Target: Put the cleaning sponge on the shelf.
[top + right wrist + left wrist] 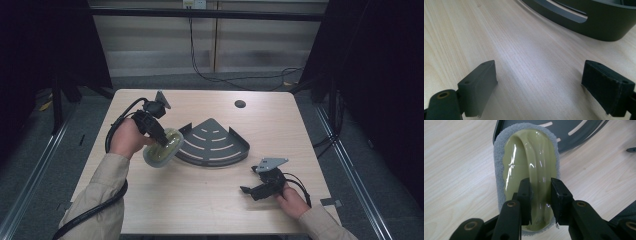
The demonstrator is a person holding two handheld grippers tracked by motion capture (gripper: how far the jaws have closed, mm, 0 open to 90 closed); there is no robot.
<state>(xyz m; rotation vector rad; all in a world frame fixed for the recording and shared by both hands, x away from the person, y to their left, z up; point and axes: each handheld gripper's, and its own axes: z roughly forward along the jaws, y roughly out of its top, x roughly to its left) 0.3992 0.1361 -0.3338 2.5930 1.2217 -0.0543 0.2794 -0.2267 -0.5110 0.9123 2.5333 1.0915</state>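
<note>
A scrubbing pad with a glossy olive-green handle [534,162] and a grey sponge rim hangs just above the table, left of a dark grey quarter-round corner shelf [215,142]. My left gripper [540,195] is shut on the raised ridge of that handle; from above the scrubber [162,149] sits under the left gripper [161,140], touching or just clear of the shelf's left edge. My right gripper [252,186] rests low on the table near the front right, open, with bare wood between its pads [480,85]. The shelf's curved wall [599,27] lies ahead of it.
The wooden table [200,200] has a round cable hole [240,104] at the back. Black cables trail from both grippers. Dark curtains and metal rails flank the table, and a cable runs across the floor behind it.
</note>
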